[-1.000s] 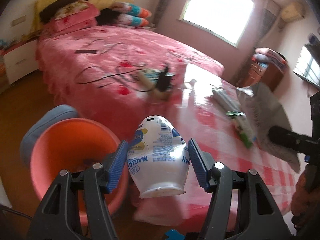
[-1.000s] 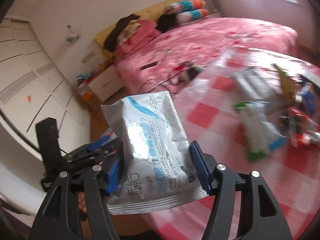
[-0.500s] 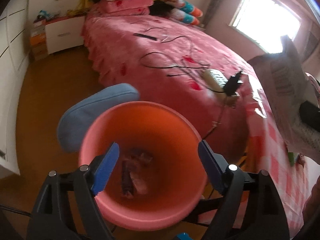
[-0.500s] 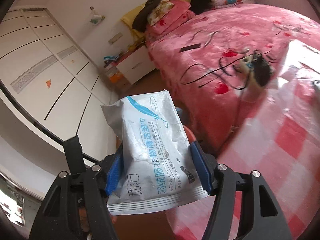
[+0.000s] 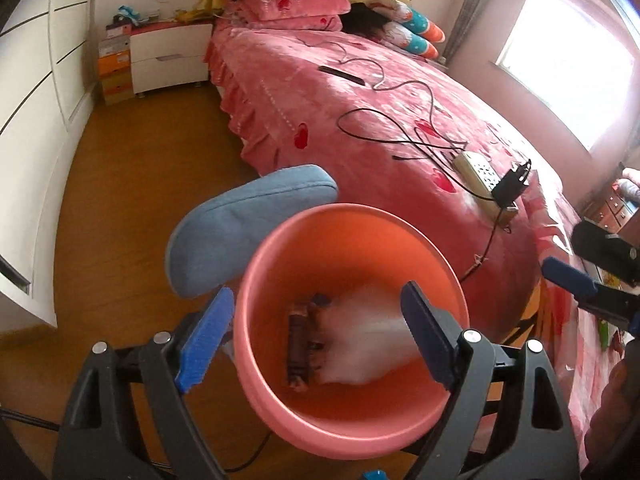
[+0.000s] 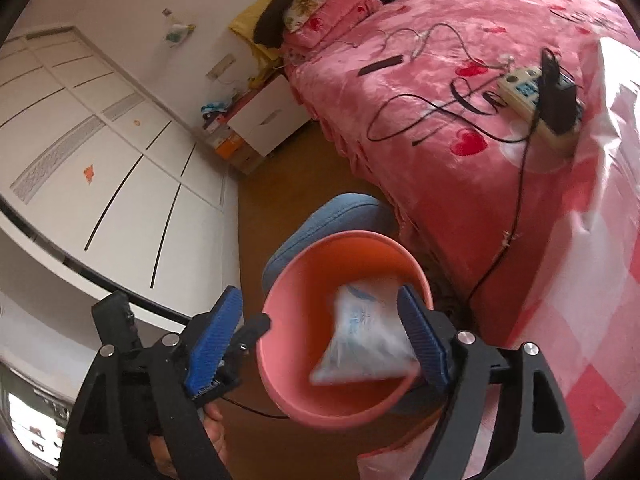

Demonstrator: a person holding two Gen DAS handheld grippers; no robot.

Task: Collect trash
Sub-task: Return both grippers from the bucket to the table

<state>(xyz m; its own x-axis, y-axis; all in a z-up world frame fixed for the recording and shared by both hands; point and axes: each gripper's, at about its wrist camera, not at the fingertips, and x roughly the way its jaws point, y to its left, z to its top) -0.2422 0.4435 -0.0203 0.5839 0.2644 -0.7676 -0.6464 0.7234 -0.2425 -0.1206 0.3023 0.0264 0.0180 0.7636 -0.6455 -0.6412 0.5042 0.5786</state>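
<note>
A pink bin (image 5: 256, 384) stands on the wooden floor below both grippers. My left gripper (image 5: 316, 300) hovers over its mouth, jaws still opening, nothing between them. Inside lie a brown wrapper (image 5: 298, 344) and a blurred white shape (image 5: 372, 340). In the right wrist view my right gripper (image 6: 318, 300) is over the same bin (image 6: 280, 384), jaws opening. The silver wipes packet (image 6: 364, 340) is blurred, loose beside the right finger, dropping into the bin. One blue pad of the right gripper (image 5: 568, 280) shows at the right edge of the left wrist view.
A blue cushioned seat (image 5: 248, 224) touches the bin's far side. The pink bed (image 5: 360, 92) carries a power strip (image 5: 478, 172) and black cables. A red-checked tablecloth (image 6: 580, 320) is at the right, white wardrobe doors (image 6: 120, 168) at the left.
The left gripper let go of the white bottle, opened wide and came over the bin. The right gripper carried the wipes packet from the table to the bin and released it.
</note>
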